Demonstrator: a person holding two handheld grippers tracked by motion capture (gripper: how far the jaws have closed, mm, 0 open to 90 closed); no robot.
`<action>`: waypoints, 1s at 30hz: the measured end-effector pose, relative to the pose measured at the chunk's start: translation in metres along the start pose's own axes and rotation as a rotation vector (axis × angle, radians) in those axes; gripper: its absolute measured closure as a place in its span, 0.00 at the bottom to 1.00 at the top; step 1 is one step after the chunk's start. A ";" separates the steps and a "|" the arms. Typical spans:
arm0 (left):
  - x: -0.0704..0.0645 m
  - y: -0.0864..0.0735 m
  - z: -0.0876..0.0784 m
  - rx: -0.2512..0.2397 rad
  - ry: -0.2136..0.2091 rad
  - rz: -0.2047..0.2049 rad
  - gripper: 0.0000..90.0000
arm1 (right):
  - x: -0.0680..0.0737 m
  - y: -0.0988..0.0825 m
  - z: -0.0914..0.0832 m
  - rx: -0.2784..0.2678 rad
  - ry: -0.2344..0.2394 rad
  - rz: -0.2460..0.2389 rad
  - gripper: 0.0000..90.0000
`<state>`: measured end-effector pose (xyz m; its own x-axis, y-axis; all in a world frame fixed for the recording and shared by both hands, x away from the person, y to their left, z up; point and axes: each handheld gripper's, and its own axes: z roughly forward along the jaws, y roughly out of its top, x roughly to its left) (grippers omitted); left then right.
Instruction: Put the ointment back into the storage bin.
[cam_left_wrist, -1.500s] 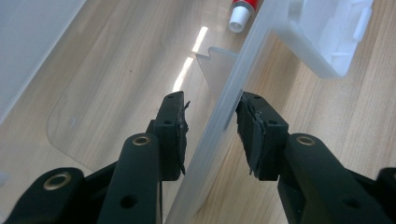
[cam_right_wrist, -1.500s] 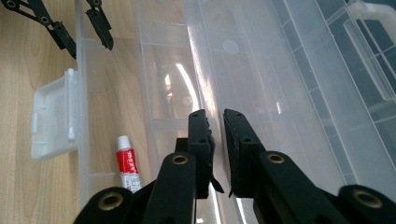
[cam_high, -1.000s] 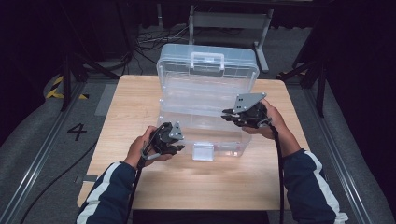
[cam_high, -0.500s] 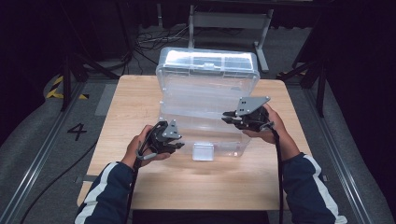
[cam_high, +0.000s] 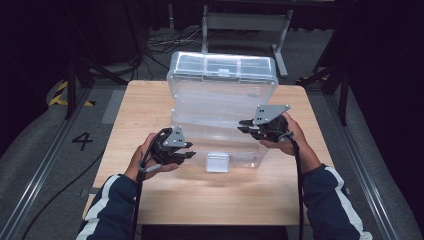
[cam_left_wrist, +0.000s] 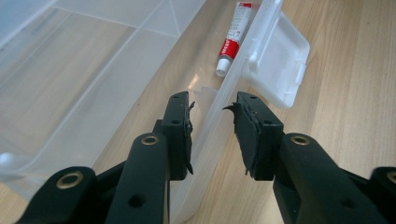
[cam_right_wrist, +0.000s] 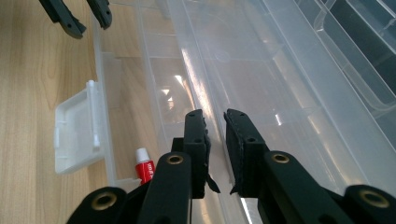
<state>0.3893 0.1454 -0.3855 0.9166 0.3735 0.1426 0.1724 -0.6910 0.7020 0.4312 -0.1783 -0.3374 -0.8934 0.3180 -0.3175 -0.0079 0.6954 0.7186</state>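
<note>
Two hands come in from 6 o'clock in the high view, forearms in dark sleeves with white stripes. The left gripper (cam_high: 187, 155) is held low at the box's front wall, near 7 o'clock of the worktop (cam_high: 140, 100); the right gripper (cam_high: 244, 125) is held higher, at 3 o'clock of the clear plastic box (cam_high: 220, 107), pointing toward 9 o'clock.

Against the frame one second ago, the lid (cam_high: 223, 75) stands more upright and the left hand sits a little higher. The right hand is at the same place.

In the left gripper view the front wall (cam_left_wrist: 219, 121) passes between the fingers (cam_left_wrist: 180, 130), which are apart and not pressing on it. In the right gripper view the fingers (cam_right_wrist: 196, 140) are nearly together around the thin lid edge (cam_right_wrist: 215, 126), gripping it. A red tube (cam_left_wrist: 233, 37) lies inside the box, at 12 o'clock of the left fingers, beside the open latch (cam_left_wrist: 280, 60).
</note>
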 end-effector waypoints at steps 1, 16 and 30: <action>0.000 -0.001 -0.003 -0.007 0.007 -0.005 0.75 | 0.000 0.000 0.000 0.000 -0.002 -0.001 0.88; 0.020 -0.016 -0.044 -0.161 0.133 -0.114 1.00 | 0.001 -0.001 0.000 -0.012 -0.011 0.004 0.88; 0.052 -0.028 -0.047 -0.207 0.246 -0.211 1.00 | 0.002 -0.002 0.000 -0.012 -0.013 0.007 0.88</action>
<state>0.4152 0.2127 -0.3651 0.7503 0.6489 0.1259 0.2480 -0.4528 0.8564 0.4291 -0.1793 -0.3394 -0.8874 0.3311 -0.3208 -0.0074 0.6855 0.7280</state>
